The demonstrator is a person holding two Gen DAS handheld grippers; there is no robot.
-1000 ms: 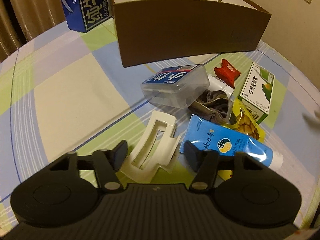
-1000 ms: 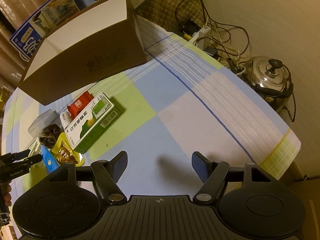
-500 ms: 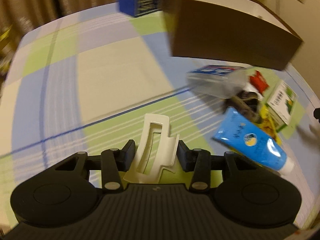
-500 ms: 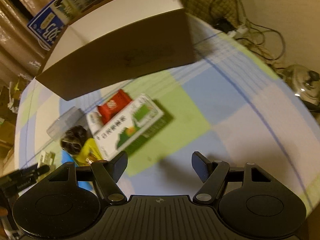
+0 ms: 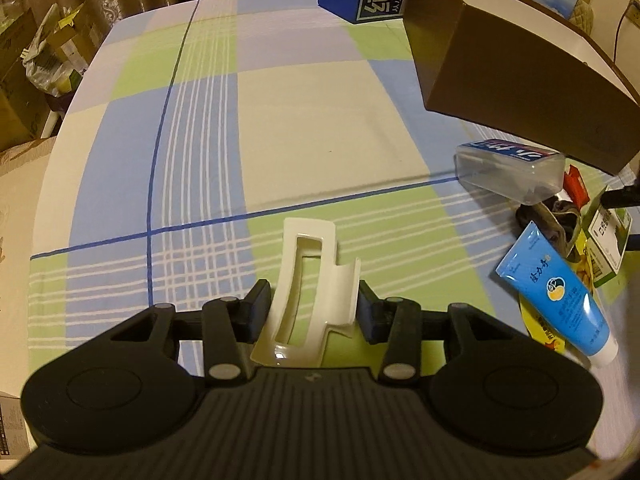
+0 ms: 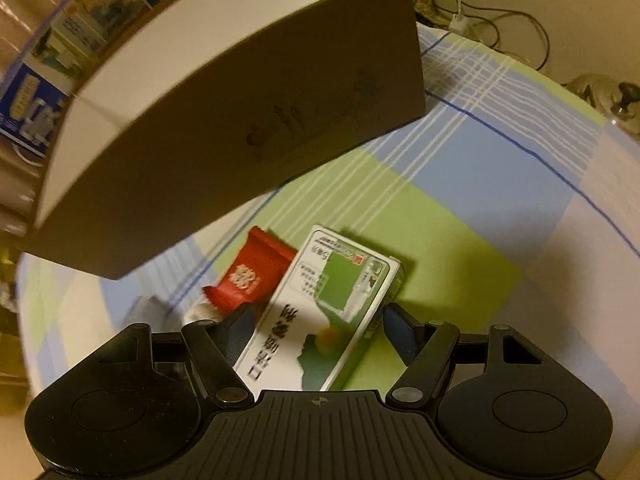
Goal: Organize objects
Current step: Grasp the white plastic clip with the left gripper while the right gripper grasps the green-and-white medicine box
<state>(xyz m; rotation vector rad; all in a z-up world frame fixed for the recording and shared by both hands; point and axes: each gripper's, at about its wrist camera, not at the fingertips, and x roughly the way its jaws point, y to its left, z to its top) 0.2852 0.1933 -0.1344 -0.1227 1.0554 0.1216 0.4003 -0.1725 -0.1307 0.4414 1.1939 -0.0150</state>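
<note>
Left gripper (image 5: 312, 308) — clamped on hair claw (image 5: 308, 300)

Brown box (image 6: 224, 128): motion-blurred in the right wrist view, faint mark on its wall unreadable, far end cut by the frame in the left wrist view. Green-and-white carton (image 6: 320, 312): near end hidden behind the right tool (image 6: 318, 330), print smeared; red packet (image 6: 252, 276) partly under it. Yellow packet (image 5: 584, 272): mostly covered by the blue tube (image 5: 556, 292).
</note>
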